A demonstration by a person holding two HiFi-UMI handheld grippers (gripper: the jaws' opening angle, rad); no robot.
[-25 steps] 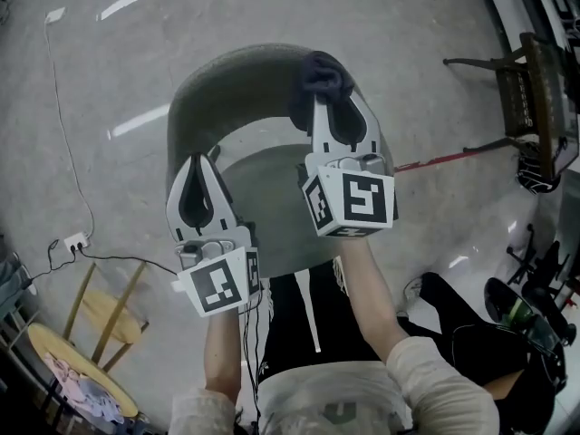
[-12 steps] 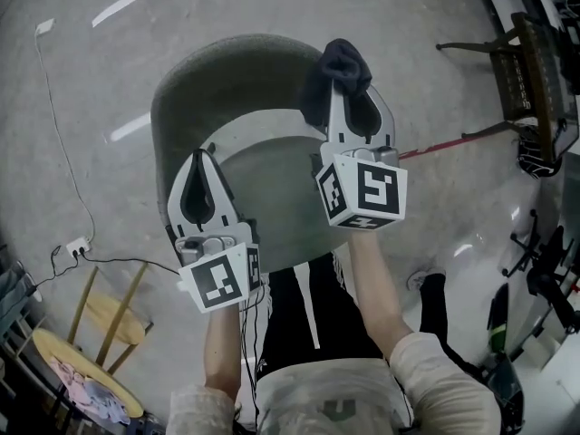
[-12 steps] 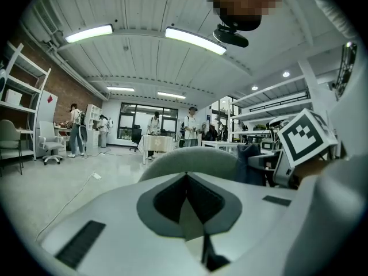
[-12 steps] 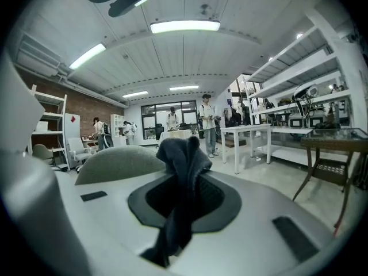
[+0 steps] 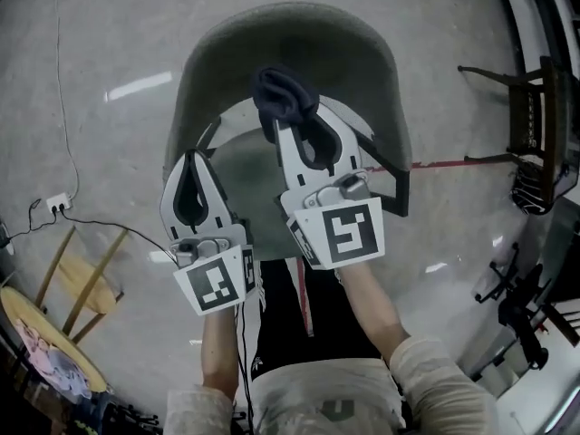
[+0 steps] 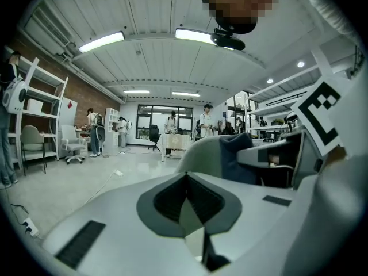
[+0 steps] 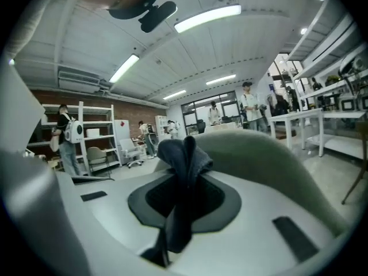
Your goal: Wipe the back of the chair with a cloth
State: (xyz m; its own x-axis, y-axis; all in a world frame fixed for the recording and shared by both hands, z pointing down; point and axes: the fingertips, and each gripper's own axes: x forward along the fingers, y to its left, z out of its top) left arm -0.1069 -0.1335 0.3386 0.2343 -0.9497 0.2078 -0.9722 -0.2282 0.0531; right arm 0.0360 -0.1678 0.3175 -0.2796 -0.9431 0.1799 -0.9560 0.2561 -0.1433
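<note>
The chair has a curved grey-green back (image 5: 290, 34) around a round seat (image 5: 245, 184). In the head view my right gripper (image 5: 288, 127) is shut on a dark cloth (image 5: 283, 93), which bunches out past its tips against the inner face of the back, near the middle. The right gripper view has the cloth (image 7: 183, 160) pinched between the jaws of the right gripper (image 7: 181, 183), with the chair back (image 7: 259, 160) right behind it. My left gripper (image 5: 191, 159) hangs over the seat's left edge, shut and empty. Its own view shows the left gripper (image 6: 186, 178) closed, the chair back (image 6: 201, 154) ahead.
A wooden stool (image 5: 86, 279) and a round table (image 5: 36, 352) stand at the lower left. A power strip (image 5: 56, 204) with cables lies on the floor. A dark chair (image 5: 530, 125) stands at the right. The person's legs are below the seat.
My right gripper has carried the cloth left along the chair back, from the right part of the top rim down to the middle of the inner face. The left gripper has barely moved.
</note>
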